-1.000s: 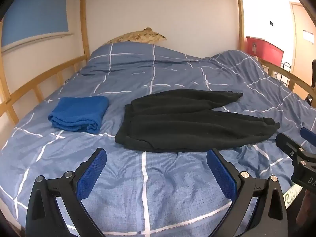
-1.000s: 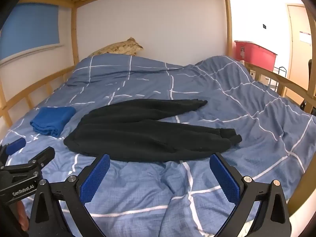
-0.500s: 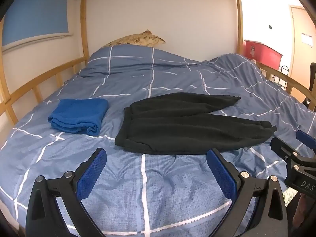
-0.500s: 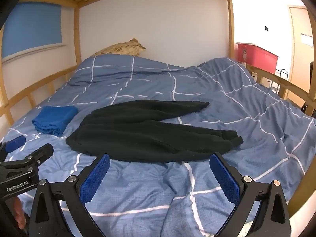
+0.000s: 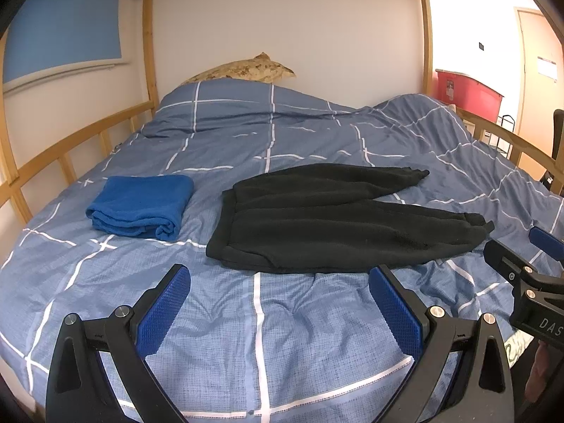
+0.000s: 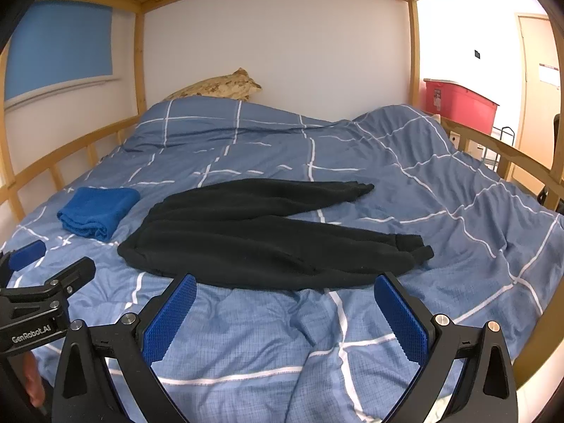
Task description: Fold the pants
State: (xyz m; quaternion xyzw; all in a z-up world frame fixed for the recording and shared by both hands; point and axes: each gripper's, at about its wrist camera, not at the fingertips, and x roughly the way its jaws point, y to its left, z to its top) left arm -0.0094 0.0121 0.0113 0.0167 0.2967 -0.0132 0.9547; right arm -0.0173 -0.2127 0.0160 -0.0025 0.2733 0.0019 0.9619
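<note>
Left wrist view takes in the bed (image 5: 282,335) from its near edge, and everything is placed here against the black pants (image 5: 335,222) lying on the checked blue duvet. Left of the pants, just beside their waistband end, sits a folded blue towel (image 5: 141,208) (already neat, and no part of this job). The pants themselves lie flat, waistband to the left, with the two legs running off to the right and splayed apart at the cuffs, so no fold looks to have been made. Beyond the pants, against the white wall, a patterned pillow (image 5: 246,70) shows above the duvet, and far to the right of them a red bin (image 5: 465,93) stands past the wooden rail. The left gripper (image 5: 278,313) hangs short of the pants on the near side, jaws spread wide with nothing between them; the right gripper (image 6: 285,317) hangs likewise in front of the legs, also spread and empty. The step in hand appears to be the approach, before any grasp. The next move probably calls for bringing the far leg over onto the near one: the left gripper to pinch the waistband's far corner, the right to take the far cuff (image 6: 359,188), both lifting together so the soft fleece does not drag or bunch on the rumpled duvet.
</note>
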